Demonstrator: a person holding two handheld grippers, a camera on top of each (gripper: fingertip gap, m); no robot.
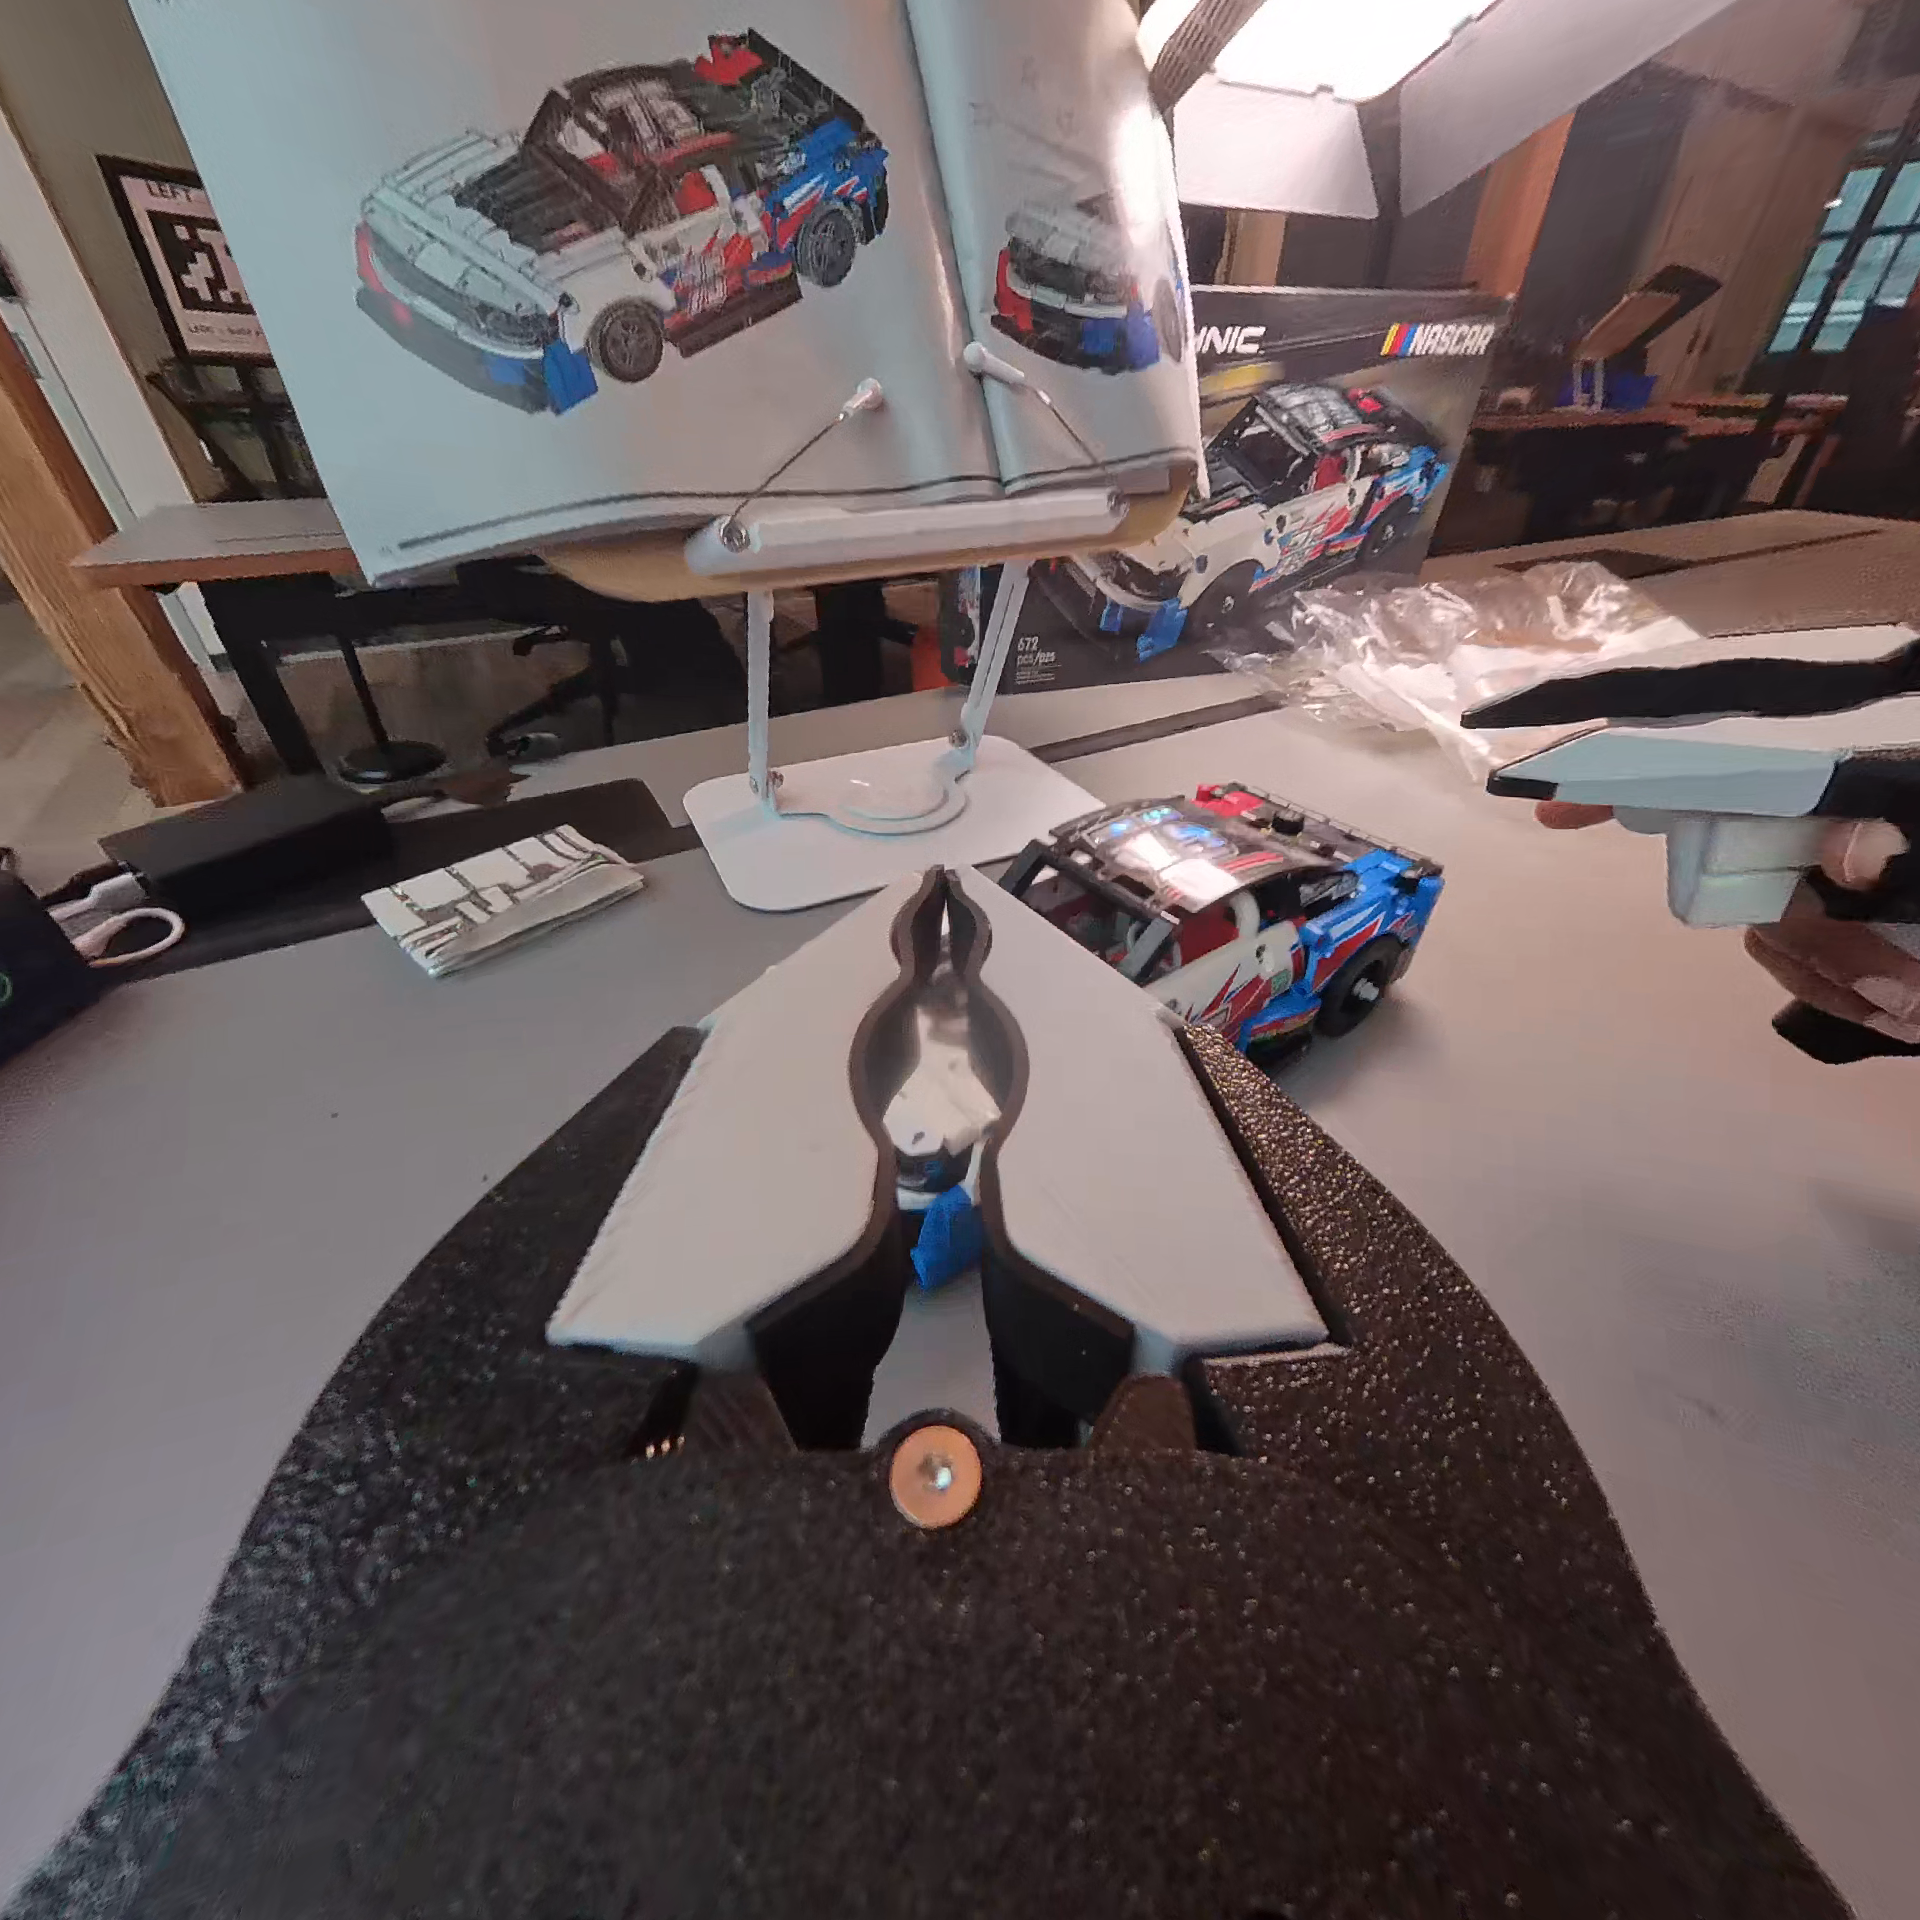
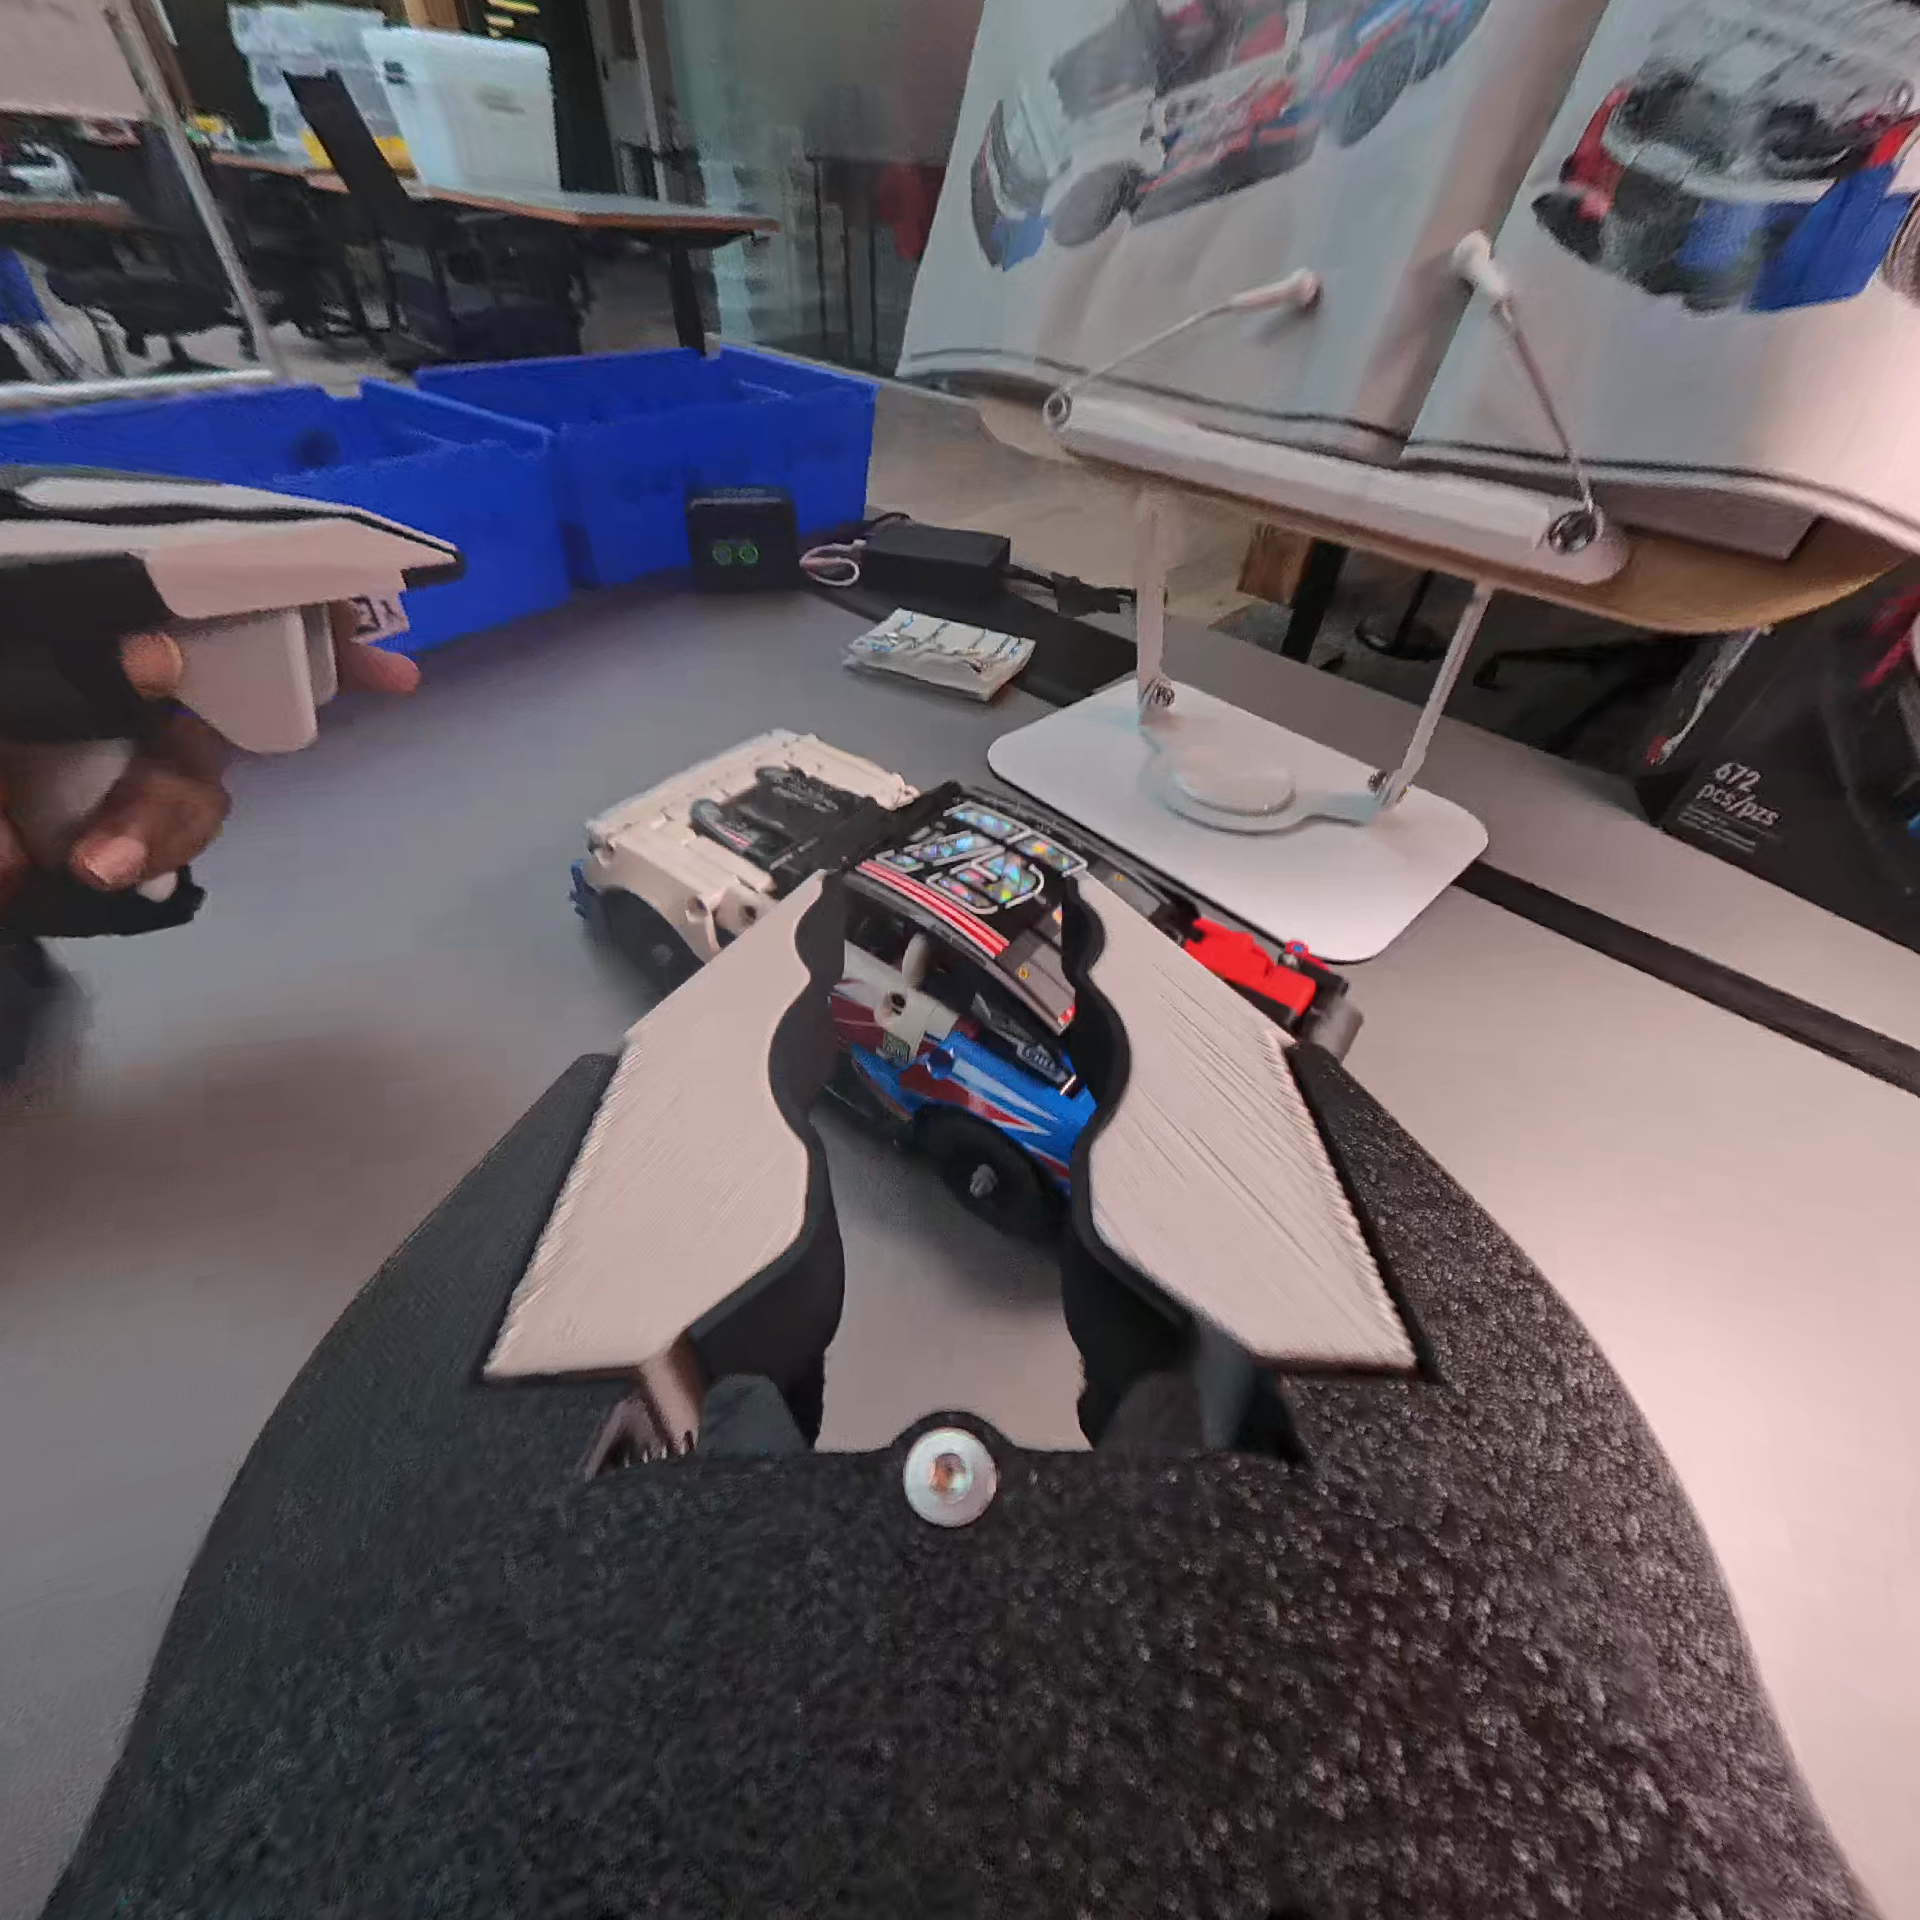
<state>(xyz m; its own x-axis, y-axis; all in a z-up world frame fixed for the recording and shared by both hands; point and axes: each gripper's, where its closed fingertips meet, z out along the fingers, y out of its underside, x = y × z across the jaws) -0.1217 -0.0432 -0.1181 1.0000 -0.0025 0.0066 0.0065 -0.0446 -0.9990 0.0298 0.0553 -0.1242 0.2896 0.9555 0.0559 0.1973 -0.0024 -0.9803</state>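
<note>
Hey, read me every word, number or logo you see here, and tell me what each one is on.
I don't repeat writing; these things bear it:
Box: logos and a piece count, legible.
Car: a number on the roof, partly lost in glare.
Booklet: a number on the pictured car, blurred.
Marker card: small captions, mostly unreadable.
Folded sheet: too small to read.

Gripper bodies: black, pebbled shells, one silver screw at centre
Left gripper [image 1: 945, 914]: pale grey fingers with wavy black inner edges
Right gripper [image 2: 951, 914]: same grey, ridged surface
</note>
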